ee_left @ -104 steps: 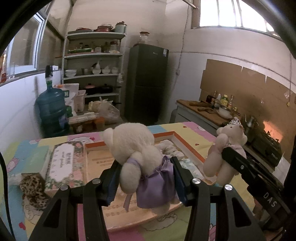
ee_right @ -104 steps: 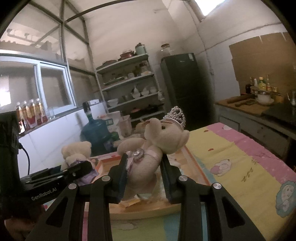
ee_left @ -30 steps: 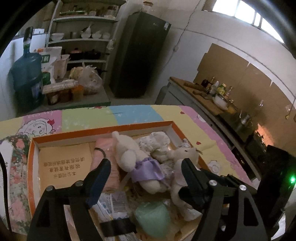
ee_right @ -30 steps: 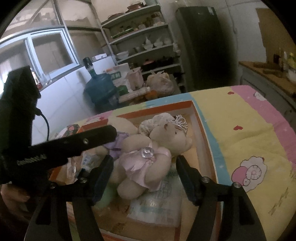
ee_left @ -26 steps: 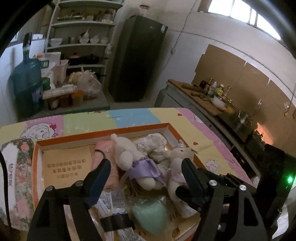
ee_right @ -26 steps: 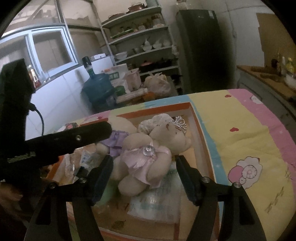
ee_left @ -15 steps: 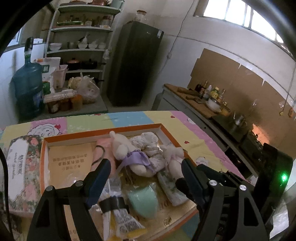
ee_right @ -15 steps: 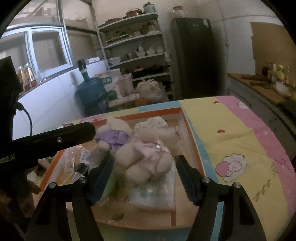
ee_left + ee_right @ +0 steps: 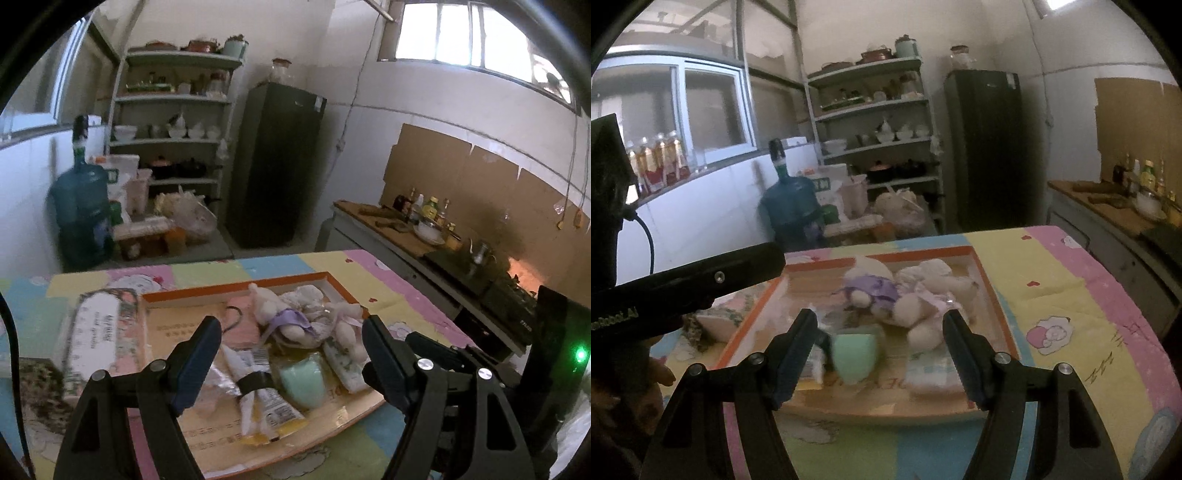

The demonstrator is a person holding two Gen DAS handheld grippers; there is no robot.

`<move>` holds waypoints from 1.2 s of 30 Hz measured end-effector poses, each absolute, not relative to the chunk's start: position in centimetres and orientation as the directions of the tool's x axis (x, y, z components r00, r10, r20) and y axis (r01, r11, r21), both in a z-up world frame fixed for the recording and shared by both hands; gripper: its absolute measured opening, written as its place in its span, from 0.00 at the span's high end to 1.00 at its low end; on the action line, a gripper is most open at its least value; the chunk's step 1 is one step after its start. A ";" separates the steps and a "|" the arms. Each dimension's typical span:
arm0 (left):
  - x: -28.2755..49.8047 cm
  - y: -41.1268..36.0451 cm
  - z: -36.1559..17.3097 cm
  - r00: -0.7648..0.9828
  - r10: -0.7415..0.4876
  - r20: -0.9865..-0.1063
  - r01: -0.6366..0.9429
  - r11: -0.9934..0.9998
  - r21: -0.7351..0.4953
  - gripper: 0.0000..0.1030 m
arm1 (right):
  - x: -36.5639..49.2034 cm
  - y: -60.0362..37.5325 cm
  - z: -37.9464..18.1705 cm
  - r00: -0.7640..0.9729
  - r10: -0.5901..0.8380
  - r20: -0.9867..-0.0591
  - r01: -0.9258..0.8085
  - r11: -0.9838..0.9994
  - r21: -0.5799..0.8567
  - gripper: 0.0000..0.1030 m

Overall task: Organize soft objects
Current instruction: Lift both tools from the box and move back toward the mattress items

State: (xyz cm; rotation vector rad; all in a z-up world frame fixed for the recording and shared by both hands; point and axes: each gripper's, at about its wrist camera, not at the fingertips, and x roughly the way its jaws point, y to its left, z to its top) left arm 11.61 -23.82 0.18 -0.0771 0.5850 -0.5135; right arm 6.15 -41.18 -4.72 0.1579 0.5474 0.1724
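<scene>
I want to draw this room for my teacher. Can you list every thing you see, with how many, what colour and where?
teddy bears: 2, cream, lilac and pink dresses, lying in the tray
tray: 1, orange rim, on the table
green soft thing: 1, mint, near end of the tray
tubes: a few, white, banded together in the tray
tissue box: 1, floral, left of the tray
tablecloth: 1, pastel patches
water bottle: 1, blue, by the shelves
shelves: 1 unit, white, back wall
fridge: 1, dark
left gripper: 1, black, open, empty
right gripper: 1, black, open, empty
</scene>
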 end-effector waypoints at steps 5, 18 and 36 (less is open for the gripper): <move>10.1 -22.4 1.0 0.740 -0.470 -0.481 0.432 0.880 -0.196 0.24 | 4.8 -39.5 -4.0 0.850 0.217 -0.480 -0.143 0.972 0.188 0.30; 7.3 -19.1 1.7 0.782 -0.437 -0.446 0.402 0.899 -0.174 0.24 | 1.8 -36.5 -1.6 0.875 0.259 -0.410 -0.200 0.963 0.183 0.30; 3.8 -12.7 1.2 0.832 -0.363 -0.419 0.320 0.932 -0.172 0.24 | 0.0 -30.6 -1.2 0.868 0.279 -0.410 -0.239 0.960 0.147 0.30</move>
